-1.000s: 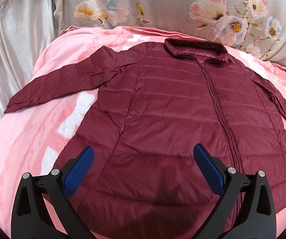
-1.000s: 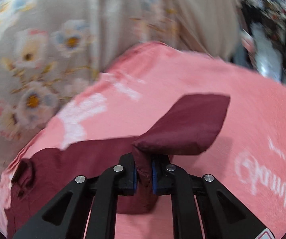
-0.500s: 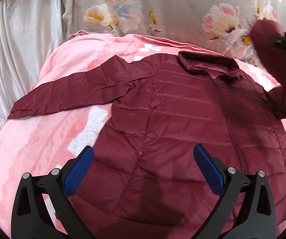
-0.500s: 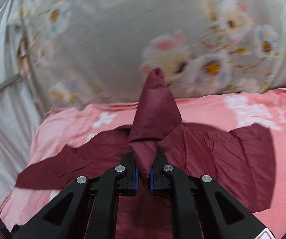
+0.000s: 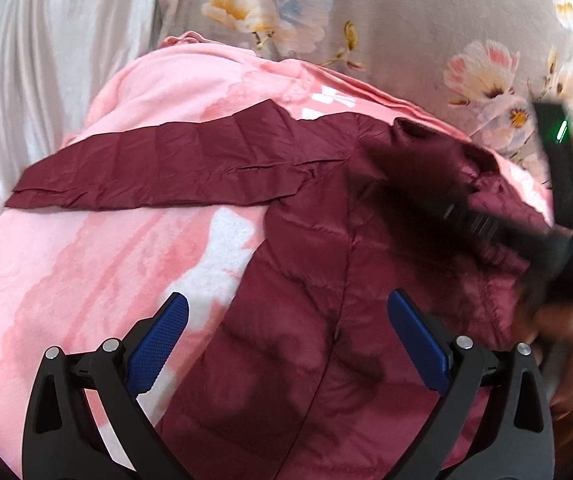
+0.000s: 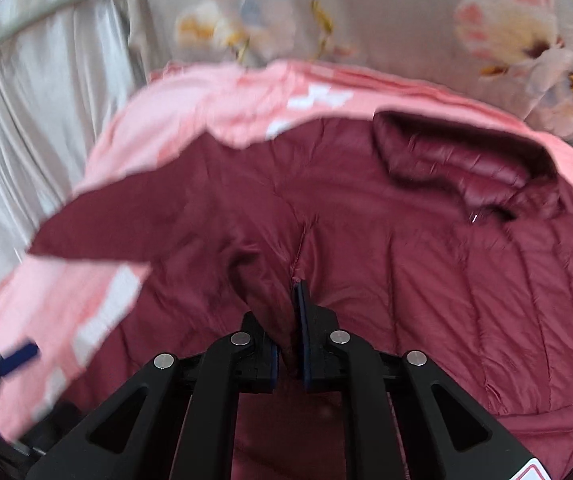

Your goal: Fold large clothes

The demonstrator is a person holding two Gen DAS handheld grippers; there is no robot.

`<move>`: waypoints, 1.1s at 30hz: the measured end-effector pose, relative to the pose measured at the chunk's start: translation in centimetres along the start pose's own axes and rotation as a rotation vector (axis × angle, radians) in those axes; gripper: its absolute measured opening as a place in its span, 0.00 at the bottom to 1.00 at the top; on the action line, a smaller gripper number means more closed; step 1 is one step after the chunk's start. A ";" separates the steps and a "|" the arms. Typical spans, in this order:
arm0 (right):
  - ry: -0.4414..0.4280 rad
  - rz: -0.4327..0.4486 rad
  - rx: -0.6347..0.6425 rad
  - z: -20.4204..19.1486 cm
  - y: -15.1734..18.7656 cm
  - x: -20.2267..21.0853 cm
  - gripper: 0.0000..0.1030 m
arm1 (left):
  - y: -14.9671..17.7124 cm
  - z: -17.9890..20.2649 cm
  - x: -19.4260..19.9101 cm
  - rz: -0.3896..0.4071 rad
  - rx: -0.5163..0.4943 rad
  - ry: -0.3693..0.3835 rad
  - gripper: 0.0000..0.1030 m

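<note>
- The right gripper (image 6: 288, 344) is pinched tight on a sleeve (image 6: 270, 280) of the dark red puffer jacket (image 6: 426, 272), over the jacket's front.
- The left gripper (image 5: 286, 344) is wide open and holds nothing. It hangs above the jacket's lower left side.
- The jacket lies flat on a pink blanket (image 5: 86, 272), with its other sleeve (image 5: 158, 168) stretched out to the side.
- It looks soft, puffy, light and a bit slippery. Cuffs, hem and shoulders seem good spots to grab.
- The blanket has white marks (image 5: 326, 102), too unclear to read.
</note>
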State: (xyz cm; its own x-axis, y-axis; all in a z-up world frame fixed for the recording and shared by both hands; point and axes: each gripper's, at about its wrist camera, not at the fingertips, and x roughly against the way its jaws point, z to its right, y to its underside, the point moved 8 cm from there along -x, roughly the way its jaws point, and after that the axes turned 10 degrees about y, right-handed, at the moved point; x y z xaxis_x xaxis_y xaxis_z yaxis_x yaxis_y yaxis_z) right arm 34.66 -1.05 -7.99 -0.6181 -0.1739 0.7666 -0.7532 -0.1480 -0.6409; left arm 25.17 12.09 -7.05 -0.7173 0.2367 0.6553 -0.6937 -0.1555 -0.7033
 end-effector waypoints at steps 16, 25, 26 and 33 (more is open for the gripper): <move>0.127 0.050 -0.424 20.9 7.8 8.0 0.61 | -2.9 3.7 -11.0 -0.206 0.327 0.365 0.94; 0.233 0.015 -0.729 32.8 10.8 6.0 0.53 | -2.9 5.0 -13.1 -0.254 0.231 0.258 0.22; 0.220 0.010 -0.744 33.1 10.8 5.5 0.49 | -2.8 5.1 -13.0 -0.255 0.225 0.256 0.13; 0.192 0.123 -0.808 34.3 10.0 7.5 0.03 | -3.2 5.4 -10.4 -0.200 0.127 0.212 0.03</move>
State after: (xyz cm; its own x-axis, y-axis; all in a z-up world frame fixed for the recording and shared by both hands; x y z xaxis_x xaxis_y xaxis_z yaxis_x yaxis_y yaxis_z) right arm 30.16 -37.29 -9.98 -0.6785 0.0367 0.7337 -0.5622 0.6169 -0.5507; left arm 34.55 4.96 -10.11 -0.5456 0.4670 0.6959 -0.8318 -0.2007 -0.5175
